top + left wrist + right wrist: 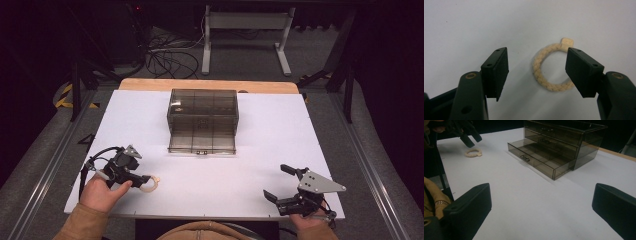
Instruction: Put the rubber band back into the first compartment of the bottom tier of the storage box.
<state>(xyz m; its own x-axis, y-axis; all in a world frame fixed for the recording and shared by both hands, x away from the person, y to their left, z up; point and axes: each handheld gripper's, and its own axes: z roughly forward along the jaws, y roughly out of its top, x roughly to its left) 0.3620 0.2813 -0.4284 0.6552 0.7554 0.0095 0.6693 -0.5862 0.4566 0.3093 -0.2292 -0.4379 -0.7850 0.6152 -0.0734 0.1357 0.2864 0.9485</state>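
While the chest [202,120] waits mid-table with its bottom drawer [537,160] out, my open left gripper [537,72] straddles the ring [550,67] lying flat on the table [260,165], so closing off-centre could flick it away.

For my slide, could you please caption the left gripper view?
Left gripper open above a braided rope ring on the white table.

Wide-apart jaws frame the drawer box [554,150] — bottom drawer seemingly out.
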